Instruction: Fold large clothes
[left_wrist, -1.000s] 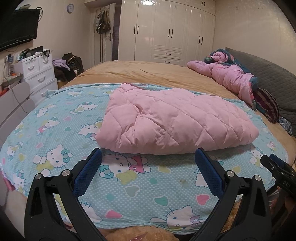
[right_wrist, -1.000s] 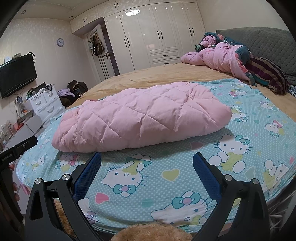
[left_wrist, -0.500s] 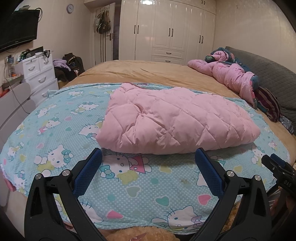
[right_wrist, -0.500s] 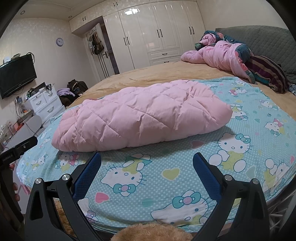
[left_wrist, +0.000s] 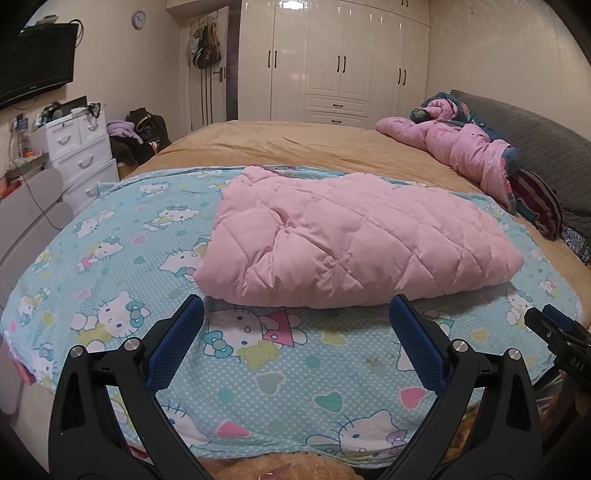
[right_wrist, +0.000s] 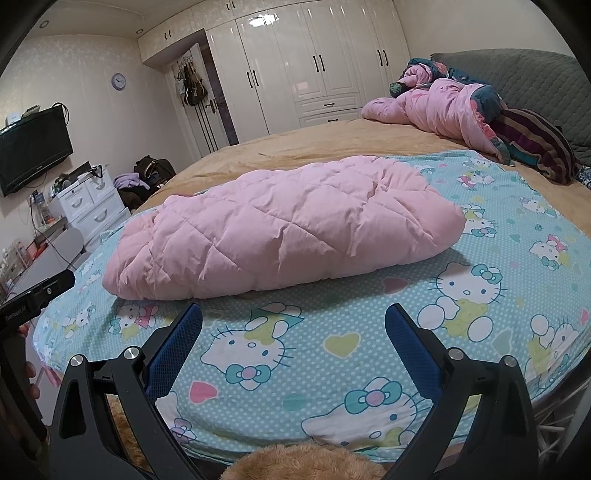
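Observation:
A pink quilted padded garment (left_wrist: 343, 240) lies folded into a thick bundle on a blue Hello Kitty sheet (left_wrist: 110, 258) on the bed. It also shows in the right wrist view (right_wrist: 280, 229). My left gripper (left_wrist: 295, 314) is open and empty, just short of the bundle's near edge. My right gripper (right_wrist: 293, 321) is open and empty, also just in front of the bundle. Each gripper shows at the edge of the other's view: the right one (left_wrist: 557, 332) and the left one (right_wrist: 40, 291).
A tan bedspread (left_wrist: 295, 144) covers the bed behind the sheet. A crumpled pink duvet (left_wrist: 465, 151) and striped cloth (left_wrist: 535, 203) lie by the grey headboard at right. White drawers (left_wrist: 81, 155) stand left, a wardrobe (left_wrist: 332, 62) behind. A furry brown object (right_wrist: 303, 461) is below.
Both grippers have drifted slightly, so the bundle sits a touch lower and nearer in both views. The garment itself has not moved and both grippers stay open.

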